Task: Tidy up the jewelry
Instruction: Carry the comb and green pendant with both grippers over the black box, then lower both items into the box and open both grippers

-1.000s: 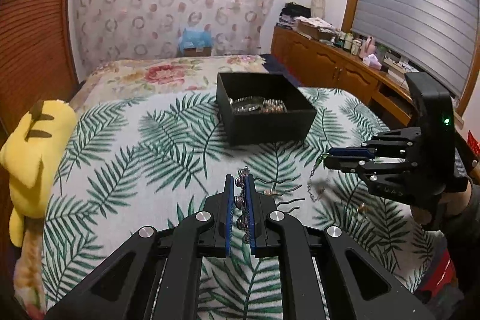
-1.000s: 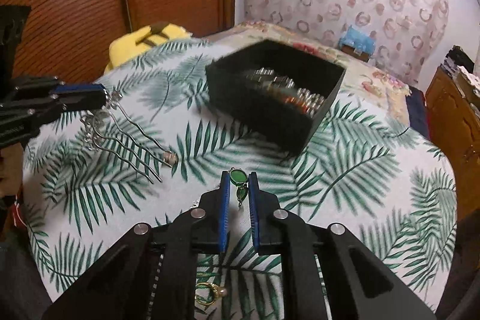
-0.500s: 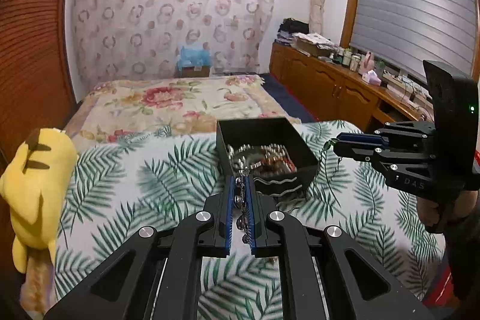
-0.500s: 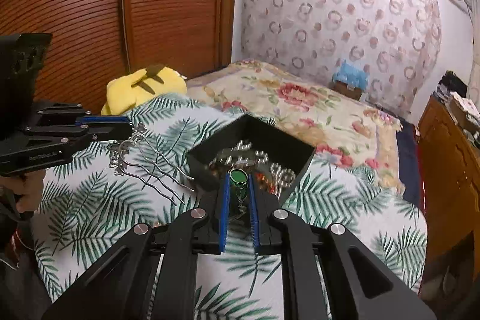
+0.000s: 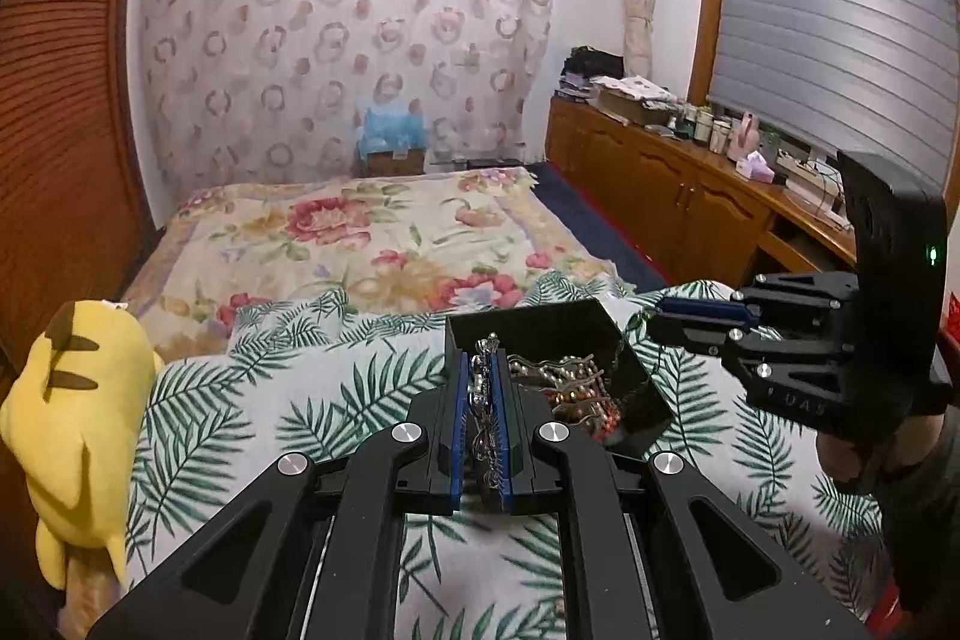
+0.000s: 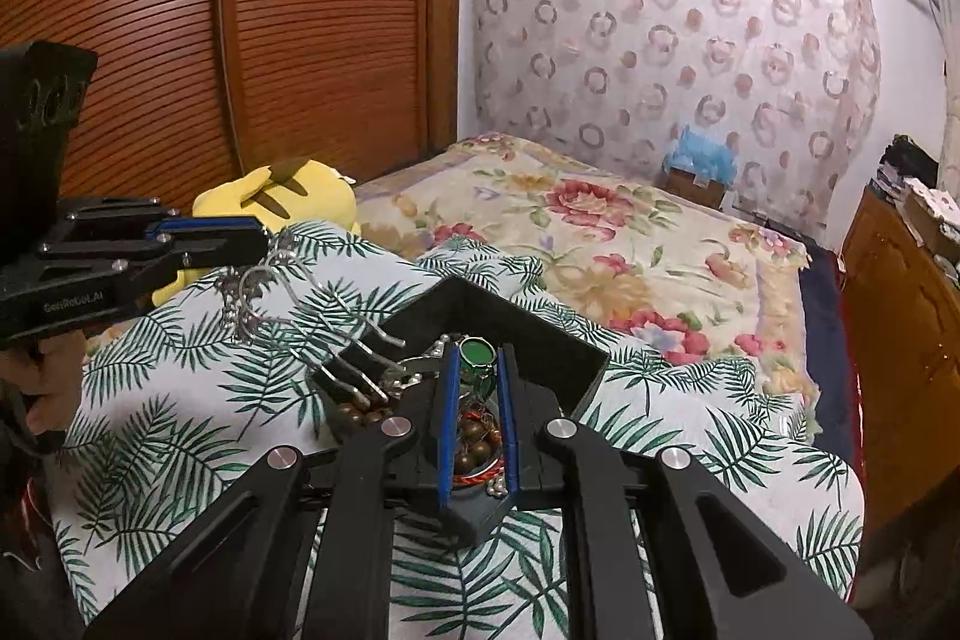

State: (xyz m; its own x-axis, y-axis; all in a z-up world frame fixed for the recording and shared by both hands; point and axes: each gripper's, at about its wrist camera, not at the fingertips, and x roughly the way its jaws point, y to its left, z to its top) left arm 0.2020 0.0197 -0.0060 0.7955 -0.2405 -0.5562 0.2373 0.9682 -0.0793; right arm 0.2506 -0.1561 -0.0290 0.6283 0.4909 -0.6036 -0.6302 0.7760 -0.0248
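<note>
A black open box (image 5: 642, 388) (image 6: 540, 340) holding several bead bracelets and metal pieces sits on a palm-leaf cloth. My left gripper (image 5: 478, 370) is shut on a silver hair comb (image 5: 480, 400) with long wavy prongs; in the right wrist view the comb (image 6: 312, 304) hangs from the left gripper (image 6: 264, 238) with its prongs reaching over the box's near-left rim. My right gripper (image 6: 477, 358) is shut on a green-stone earring (image 6: 477, 352) and holds it above the box; it also shows in the left wrist view (image 5: 654, 310), at the box's right edge.
A yellow plush toy (image 5: 72, 412) (image 6: 282, 190) lies at the left edge of the cloth. A floral bedspread (image 5: 372, 232) stretches behind the box. A wooden sideboard (image 5: 678, 184) lines the right wall, a slatted wardrobe (image 6: 240, 40) the left.
Both grippers have lifted from the cloth and moved to the box, carrying the comb and the earring. The comb's prongs now reach over the box rim.
</note>
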